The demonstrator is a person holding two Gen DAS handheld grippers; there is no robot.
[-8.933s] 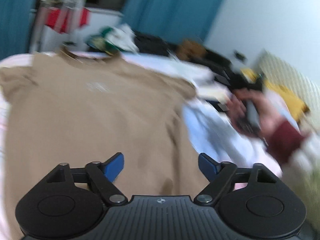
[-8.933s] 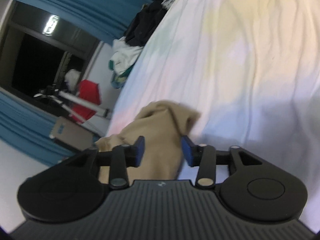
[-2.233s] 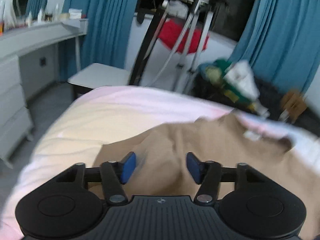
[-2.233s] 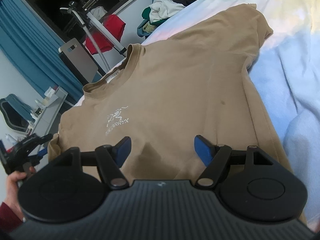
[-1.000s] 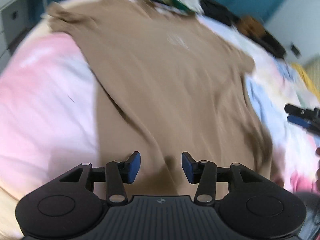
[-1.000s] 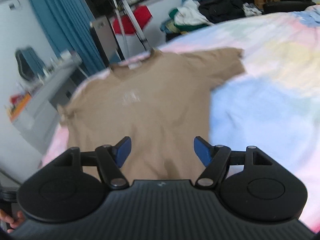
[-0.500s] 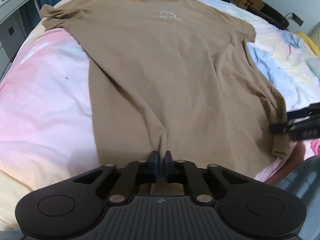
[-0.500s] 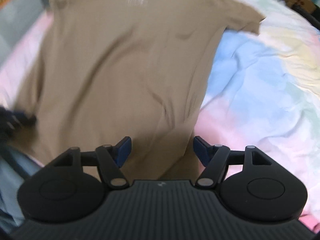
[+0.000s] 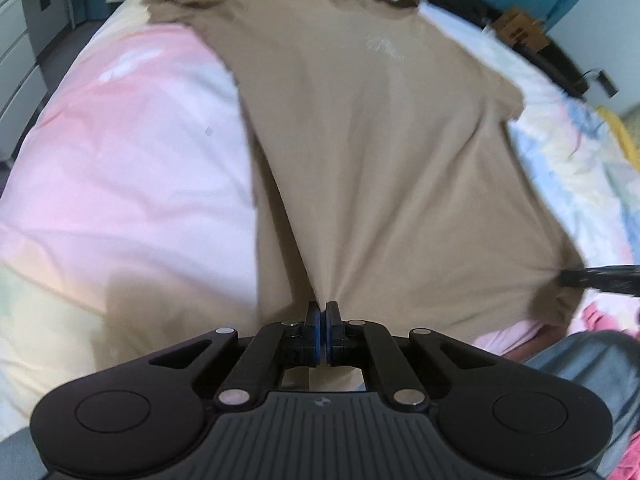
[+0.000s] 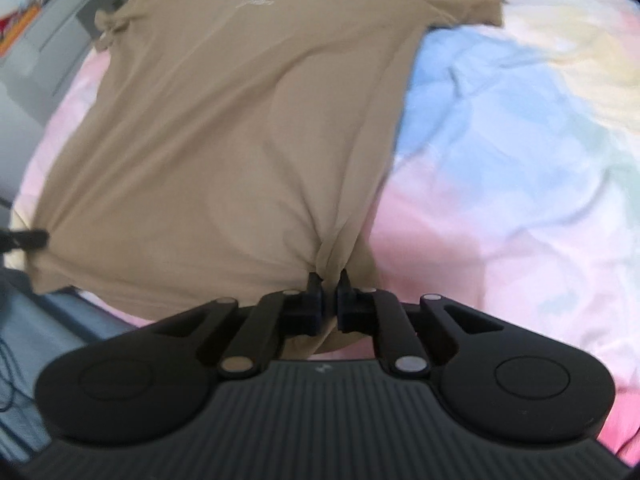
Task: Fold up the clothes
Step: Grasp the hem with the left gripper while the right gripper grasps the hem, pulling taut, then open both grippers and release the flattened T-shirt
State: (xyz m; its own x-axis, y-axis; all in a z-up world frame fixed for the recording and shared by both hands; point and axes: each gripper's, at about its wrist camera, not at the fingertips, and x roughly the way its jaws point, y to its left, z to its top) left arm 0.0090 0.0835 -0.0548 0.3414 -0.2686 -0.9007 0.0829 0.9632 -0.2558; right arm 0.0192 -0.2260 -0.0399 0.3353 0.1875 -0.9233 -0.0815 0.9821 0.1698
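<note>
Tan T-shirt (image 9: 380, 160) spread face-up on bed (image 9: 132, 152), long axis straight ahead, collar farthest. Left tool (image 9: 321, 314) and right tool (image 10: 328, 286) each pinching a hem corner, ready to carry forward.

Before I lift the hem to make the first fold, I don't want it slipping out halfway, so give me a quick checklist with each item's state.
1. left gripper shut on the hem of the tan T-shirt: ok.
2. right gripper shut on bunched hem fabric: ok.
3. Both grips at opposite hem corners: ok; each view shows the other gripper's tip at the far corner.
4. Fabric taut between grips: ok.
5. Sleeves flat: not ok; the left sleeve looks crumpled.
6. Both fabric layers caught: cannot tell.
</note>
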